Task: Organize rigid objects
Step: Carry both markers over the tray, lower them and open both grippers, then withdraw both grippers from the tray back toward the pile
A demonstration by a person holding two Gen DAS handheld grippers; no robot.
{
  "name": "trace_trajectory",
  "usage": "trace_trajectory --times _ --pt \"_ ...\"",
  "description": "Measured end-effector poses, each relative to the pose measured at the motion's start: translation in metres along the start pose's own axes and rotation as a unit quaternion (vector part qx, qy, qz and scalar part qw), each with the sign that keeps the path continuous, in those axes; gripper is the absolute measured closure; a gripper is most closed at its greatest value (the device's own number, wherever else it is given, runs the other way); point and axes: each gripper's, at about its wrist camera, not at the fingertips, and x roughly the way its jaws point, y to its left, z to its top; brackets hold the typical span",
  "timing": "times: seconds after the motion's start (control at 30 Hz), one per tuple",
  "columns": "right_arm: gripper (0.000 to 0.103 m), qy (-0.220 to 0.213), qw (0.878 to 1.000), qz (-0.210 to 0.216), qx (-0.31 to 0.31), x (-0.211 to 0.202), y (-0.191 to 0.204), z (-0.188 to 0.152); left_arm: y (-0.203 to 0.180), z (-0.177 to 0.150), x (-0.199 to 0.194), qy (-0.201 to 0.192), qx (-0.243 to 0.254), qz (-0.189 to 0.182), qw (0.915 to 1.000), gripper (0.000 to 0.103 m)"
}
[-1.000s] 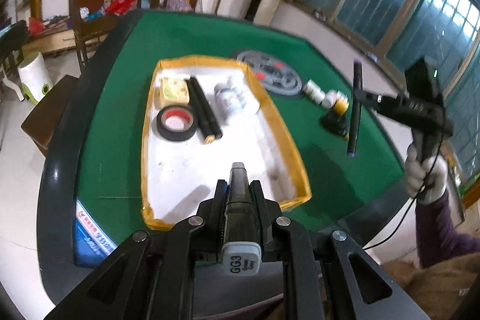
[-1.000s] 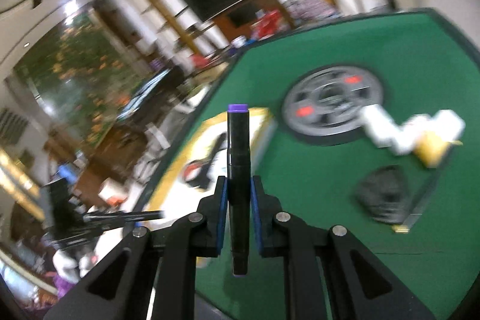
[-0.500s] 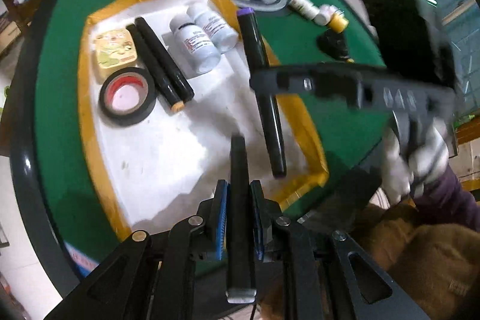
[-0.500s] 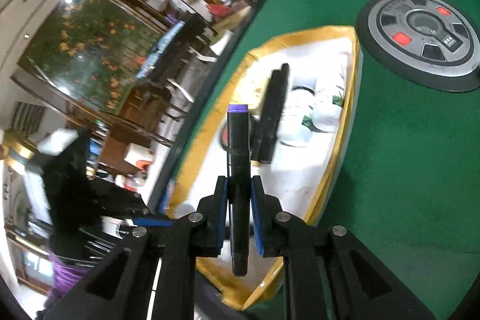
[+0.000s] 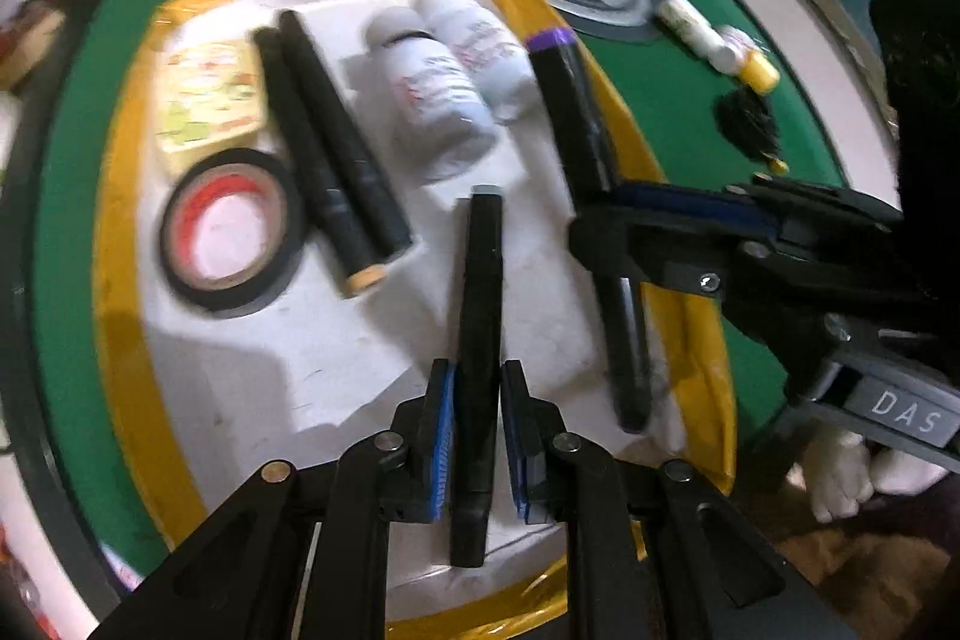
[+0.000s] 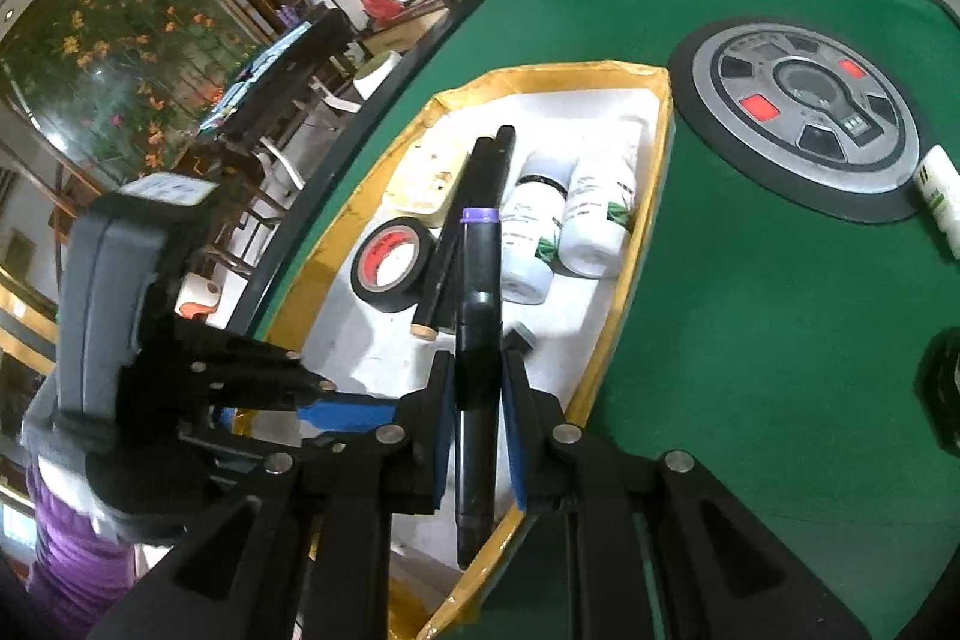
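Note:
My left gripper point(image 5: 475, 400) is shut on a black marker point(image 5: 479, 316) and holds it low over the white tray with a yellow rim point(image 5: 120, 340). My right gripper point(image 6: 475, 394) is shut on a black marker with a purple cap point(image 6: 477, 280) over the tray's right side; this marker also shows in the left wrist view point(image 5: 576, 130). In the tray lie a roll of black tape point(image 5: 231, 235), two black markers point(image 5: 336, 148), two white bottles point(image 5: 441, 100) and a yellow card box point(image 5: 207, 97).
The tray sits on a green felt table point(image 6: 780, 310). A round grey disc point(image 6: 804, 106) lies beyond the tray. Small white and yellow bottles point(image 5: 720, 40) and a black clip point(image 5: 747, 124) lie on the felt at the right. Chairs and shelves stand behind.
Both grippers have moved down and in over the tray with their markers. The right gripper came from the table's right side to the tray's right edge.

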Motion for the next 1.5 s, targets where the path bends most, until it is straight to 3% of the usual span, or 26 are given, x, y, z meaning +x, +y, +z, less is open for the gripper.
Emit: trace_trajectory --times 0.1,0.2,0.3,0.53,0.7,0.83,0.87,0.9,0.93,0.97,1.0,1.03,1.17,1.27,1.37,1.43,1.5 --pt "0.088 0.0 1.0 -0.018 0.009 0.002 0.0 -0.001 -0.003 -0.012 -0.007 -0.022 -0.019 0.008 0.9996 0.059" --pt "0.087 -0.004 0.999 -0.033 0.005 0.0 0.004 -0.002 -0.004 -0.022 -0.016 -0.038 -0.026 0.001 0.9989 0.055" --pt "0.068 -0.014 0.999 -0.047 -0.008 -0.004 0.01 -0.003 -0.006 -0.031 -0.025 -0.057 -0.026 0.006 0.998 0.045" --pt "0.039 -0.045 0.998 -0.043 -0.012 -0.021 0.014 0.003 -0.009 -0.04 -0.018 -0.065 -0.051 -0.028 0.9961 0.043" --pt "0.039 -0.066 0.997 -0.029 0.025 -0.038 -0.008 0.012 -0.001 -0.052 -0.041 -0.113 -0.073 -0.052 0.9895 0.043" --pt "0.039 -0.087 0.995 -0.037 0.043 -0.051 -0.027 0.014 0.003 -0.07 -0.062 -0.167 -0.084 -0.008 0.9823 0.04" --pt "0.039 -0.092 0.994 -0.042 0.048 -0.054 -0.034 0.014 0.003 -0.074 -0.067 -0.181 -0.086 0.018 0.9796 0.039" --pt "0.039 -0.094 0.993 -0.043 0.052 -0.055 -0.038 0.013 0.001 -0.079 -0.071 -0.198 -0.085 0.06 0.9747 0.037" --pt "0.038 -0.097 0.993 -0.046 0.058 -0.058 -0.046 0.011 -0.005 -0.085 -0.077 -0.223 -0.073 0.13 0.9632 0.037" --pt "0.038 -0.098 0.992 -0.047 0.062 -0.06 -0.051 0.01 -0.007 -0.089 -0.08 -0.238 -0.064 0.169 0.9542 0.037" --pt "0.038 -0.101 0.991 -0.049 0.067 -0.064 -0.059 0.007 -0.01 -0.093 -0.083 -0.254 -0.057 0.2 0.9446 0.037" --pt "0.038 -0.104 0.991 -0.052 0.07 -0.067 -0.065 0.005 -0.01 -0.097 -0.084 -0.262 -0.058 0.202 0.9419 0.037" --pt "0.038 -0.118 0.986 -0.081 0.082 -0.083 -0.094 -0.008 0.015 -0.103 -0.088 -0.263 -0.111 0.122 0.9505 0.037" --pt "0.038 -0.134 0.982 -0.1 0.092 -0.101 -0.118 -0.02 0.026 -0.103 -0.08 -0.258 -0.159 0.094 0.9485 0.037" --pt "0.032 -0.153 0.975 -0.119 0.109 -0.122 -0.145 -0.033 0.032 -0.105 -0.078 -0.257 -0.191 0.03 0.9467 0.037" --pt "0.029 -0.166 0.969 -0.131 0.124 -0.137 -0.164 -0.041 0.026 -0.104 -0.078 -0.261 -0.194 0.013 0.9455 0.037" --pt "0.029 -0.18 0.961 -0.145 0.149 -0.153 -0.19 -0.051 0.015 -0.102 -0.082 -0.267 -0.184 0.017 0.9458 0.037"
